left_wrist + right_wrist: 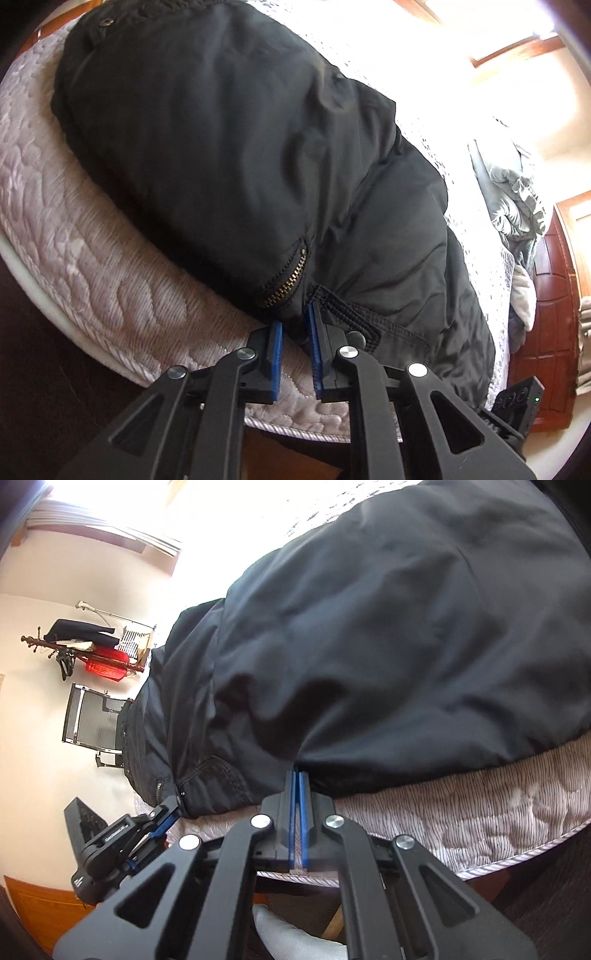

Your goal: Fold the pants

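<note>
Black pants [240, 166] lie spread across a quilted mattress [92, 266], near its front edge. They show a brass zipper [286, 280] and a waistband tab. My left gripper [295, 317] is at the waist edge by the zipper, its blue pads a little apart with a fold of black cloth between them. My right gripper [298, 775] is shut, its blue pads pressed together on the pants' [369, 646] lower edge. The left gripper also shows in the right wrist view [173, 808], at the waistband corner.
A white patterned sheet [461, 155] covers the bed beyond the pants, with grey bedding [513, 192] heaped at the far end. A wooden door [554, 314] stands beside the bed. A chair [96, 720] and a coat rack [85, 650] stand by the wall.
</note>
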